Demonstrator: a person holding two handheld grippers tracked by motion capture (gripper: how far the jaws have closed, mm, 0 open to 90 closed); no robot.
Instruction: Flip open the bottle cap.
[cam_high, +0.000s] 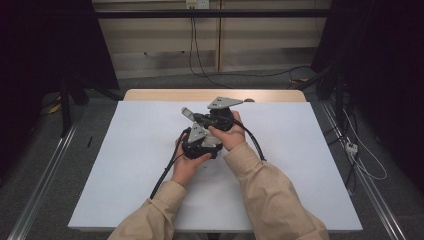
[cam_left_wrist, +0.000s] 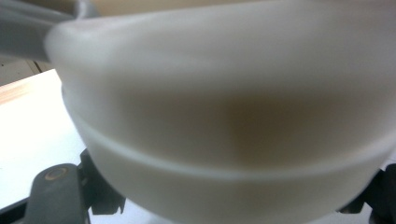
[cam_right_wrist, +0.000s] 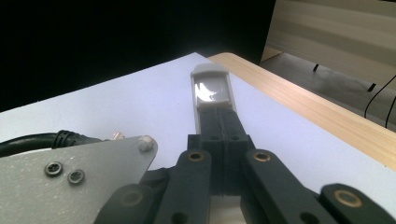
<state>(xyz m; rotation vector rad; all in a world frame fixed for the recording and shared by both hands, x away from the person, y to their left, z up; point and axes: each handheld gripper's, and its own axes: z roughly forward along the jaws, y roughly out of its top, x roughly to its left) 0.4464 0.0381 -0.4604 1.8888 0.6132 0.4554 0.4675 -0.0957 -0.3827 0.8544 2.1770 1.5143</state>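
A pale grey flat handle (cam_right_wrist: 211, 88) with a glossy end sticks out past the tips of my right gripper (cam_right_wrist: 219, 115), whose black jaws are shut on it. In the high view this handle (cam_high: 187, 113) points left from the right gripper (cam_high: 197, 118) above the table's middle. A white, rounded bowl (cam_left_wrist: 224, 116) sits blurred and very close in the left gripper view; it seems joined to a grey handle (cam_left_wrist: 25, 28) at the upper left. The bases of the left jaws stand wide apart at both bottom corners, their tips hidden behind the bowl. My left gripper (cam_high: 200, 141) is directly below the right one, the two hands touching.
A white sheet (cam_high: 125, 165) covers the table, with a strip of bare wood (cam_high: 150, 95) along the far edge. Black cables trail from both grippers toward the person. Metal rails run along the floor on both sides, and dark stands rise at the left and right.
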